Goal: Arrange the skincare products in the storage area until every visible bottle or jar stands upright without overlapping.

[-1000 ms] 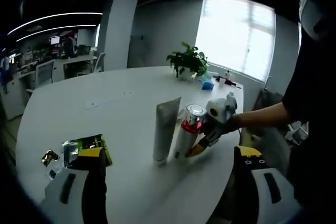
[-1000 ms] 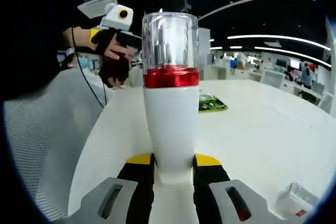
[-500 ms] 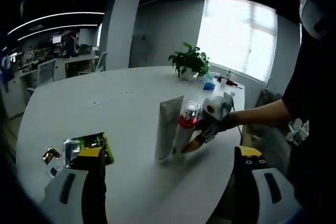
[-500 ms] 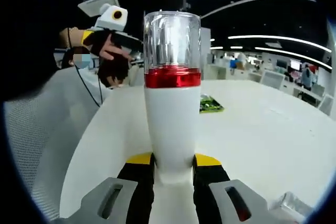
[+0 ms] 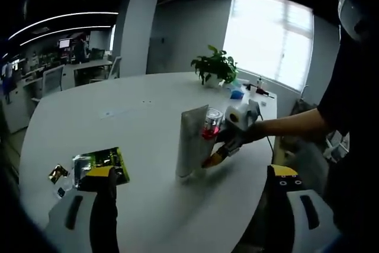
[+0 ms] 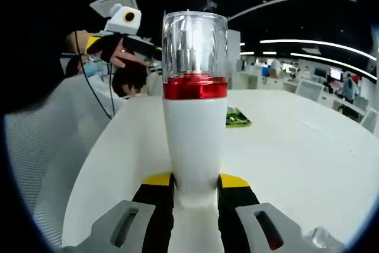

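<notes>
- Carried further across the table since a second ago, the bottle (image 6: 195,105) now sits partly behind the gray tube (image 5: 190,141) in the left gripper view, at that tube's 2 o'clock.
- It has a white body, a red band and a clear cap, and stands upright, pinched near its base between the right gripper's (image 6: 195,189) yellow-tipped jaws.
- The left gripper (image 5: 188,176) hangs with its jaws spread wide, holding nothing.
- At its 10 o'clock lie a green packet (image 5: 105,163) and small items.
- The round white table (image 5: 100,127) carries a potted plant (image 5: 214,70) at the far edge near a bright window; office desks lie beyond.
</notes>
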`<state>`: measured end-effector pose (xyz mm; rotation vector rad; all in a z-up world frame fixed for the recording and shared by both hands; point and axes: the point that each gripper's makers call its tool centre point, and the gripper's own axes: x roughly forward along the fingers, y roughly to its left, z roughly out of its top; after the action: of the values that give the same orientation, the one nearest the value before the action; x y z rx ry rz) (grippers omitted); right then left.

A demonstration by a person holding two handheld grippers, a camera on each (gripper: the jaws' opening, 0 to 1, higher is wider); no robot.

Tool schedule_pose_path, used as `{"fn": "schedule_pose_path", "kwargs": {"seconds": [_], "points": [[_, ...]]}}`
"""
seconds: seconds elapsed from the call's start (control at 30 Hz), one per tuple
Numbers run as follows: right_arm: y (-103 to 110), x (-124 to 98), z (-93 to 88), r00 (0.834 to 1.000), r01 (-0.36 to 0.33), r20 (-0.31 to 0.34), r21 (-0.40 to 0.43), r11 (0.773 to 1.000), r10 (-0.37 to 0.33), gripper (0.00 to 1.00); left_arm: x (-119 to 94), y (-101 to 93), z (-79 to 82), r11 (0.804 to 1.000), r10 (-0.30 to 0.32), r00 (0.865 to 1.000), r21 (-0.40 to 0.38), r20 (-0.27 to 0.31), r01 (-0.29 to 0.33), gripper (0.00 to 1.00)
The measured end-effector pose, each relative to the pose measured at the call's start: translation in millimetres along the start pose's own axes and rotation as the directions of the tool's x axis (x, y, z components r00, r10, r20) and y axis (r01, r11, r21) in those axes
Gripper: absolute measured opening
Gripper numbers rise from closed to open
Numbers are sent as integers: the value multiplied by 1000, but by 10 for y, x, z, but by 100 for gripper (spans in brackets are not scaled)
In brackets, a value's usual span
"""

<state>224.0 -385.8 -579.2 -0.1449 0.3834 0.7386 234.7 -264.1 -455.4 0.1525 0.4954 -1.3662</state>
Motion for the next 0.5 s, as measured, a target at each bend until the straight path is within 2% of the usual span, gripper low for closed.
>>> {"fn": "schedule_pose_path", "kwargs": {"seconds": [0.13, 0.23, 0.33, 0.4, 0.5], "points": [[-17, 8, 3, 1000, 5, 4, 12, 1000, -5, 20, -22, 30, 2, 1000, 11, 1000, 0, -3, -11, 99], [-26, 3, -13, 1000, 21, 8, 62, 998, -22, 21, -35, 35, 5, 1000, 12, 1000, 4, -4, -12, 99], [4, -16, -83, 999, 27, -25, 60, 998, -26, 23, -44, 45, 7, 1000, 12, 1000, 6, -2, -12, 99], [35, -35, -76, 999, 30, -23, 70, 997, -28, 26, -49, 54, -1, 1000, 15, 1000, 5, -2, -15, 99], [5, -92, -84, 998, 58, -41, 110, 992, -53, 27, -53, 44, -7, 1000, 14, 1000, 3, -1, -14, 99]]}}
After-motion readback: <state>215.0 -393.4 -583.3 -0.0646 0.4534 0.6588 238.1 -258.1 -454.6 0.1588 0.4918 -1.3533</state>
